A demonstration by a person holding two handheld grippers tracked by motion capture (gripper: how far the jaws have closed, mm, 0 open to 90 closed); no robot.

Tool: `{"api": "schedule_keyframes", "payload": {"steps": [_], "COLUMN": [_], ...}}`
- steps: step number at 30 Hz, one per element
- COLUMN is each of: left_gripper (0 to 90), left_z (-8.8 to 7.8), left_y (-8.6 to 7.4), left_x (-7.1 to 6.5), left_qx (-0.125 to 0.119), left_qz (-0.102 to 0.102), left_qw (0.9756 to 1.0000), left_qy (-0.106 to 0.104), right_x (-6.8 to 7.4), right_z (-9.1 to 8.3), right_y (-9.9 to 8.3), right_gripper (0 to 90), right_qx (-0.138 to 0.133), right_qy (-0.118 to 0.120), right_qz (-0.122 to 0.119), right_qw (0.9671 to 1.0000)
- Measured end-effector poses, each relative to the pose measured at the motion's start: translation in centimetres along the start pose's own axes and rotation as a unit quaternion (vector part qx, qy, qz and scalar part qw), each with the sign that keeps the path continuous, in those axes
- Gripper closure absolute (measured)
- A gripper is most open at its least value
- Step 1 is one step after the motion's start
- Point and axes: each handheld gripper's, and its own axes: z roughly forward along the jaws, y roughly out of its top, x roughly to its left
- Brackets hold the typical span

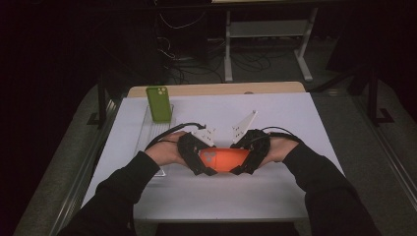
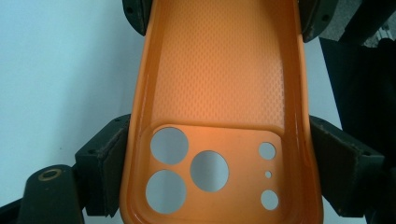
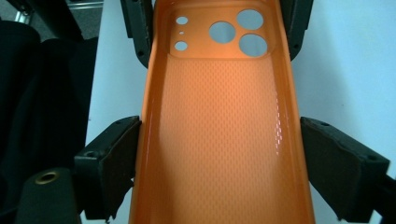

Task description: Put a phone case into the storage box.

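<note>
An orange phone case (image 1: 225, 158) is held just above the white table (image 1: 295, 118), between both grippers. My left gripper (image 1: 200, 158) is shut on the end with the camera cut-outs (image 2: 189, 170). Its pads (image 2: 112, 158) press on the two long edges of the case (image 2: 219, 70). My right gripper (image 1: 247, 157) is shut on the opposite end. In the right gripper view, its pads (image 3: 123, 154) press on the case's sides (image 3: 219, 130). The case's textured inside faces both gripper cameras. The two grippers point at each other.
A green phone (image 1: 159, 103) stands upright at the back left on a clear plastic tray (image 1: 147, 135). A wooden board (image 1: 216, 89) lies along the table's far edge. Beyond it are a dark floor, cables and a white frame (image 1: 265, 29).
</note>
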Motion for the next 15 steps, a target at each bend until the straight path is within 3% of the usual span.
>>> {"api": "schedule_keyframes", "payload": {"steps": [6,9,11,12,15], "left_gripper": [16.0,15.9,15.9,15.9,15.8], "left_z": [0.0,0.2,0.4,0.4,0.7], "left_y": [-0.1,-0.5,-0.7,-0.8,-0.9], "left_x": [0.0,0.0,-0.1,-0.1,-0.4], "left_qx": [-0.006,-0.01,-0.014,-0.01,-0.007], "left_qz": [-0.015,-0.036,-0.054,-0.055,-0.078], "left_qw": [0.9998,0.999,0.9978,0.9975,0.9945], "left_qy": [0.015,0.023,0.034,0.042,0.07], "right_x": [0.0,0.0,-0.2,-0.4,-0.6], "right_z": [-0.1,-0.5,-0.8,-1.0,-1.3], "right_y": [-0.1,-0.3,-0.6,-0.8,-1.5], "right_gripper": [4.1,0.9,0.1,0.0,0.0], "right_qx": [-0.009,-0.018,-0.03,-0.044,-0.06], "right_qy": [-0.005,-0.027,-0.036,-0.043,-0.056], "right_qz": [0.014,0.025,0.033,0.026,0.038], "right_qw": [0.9999,0.9992,0.9983,0.9977,0.9959]}}
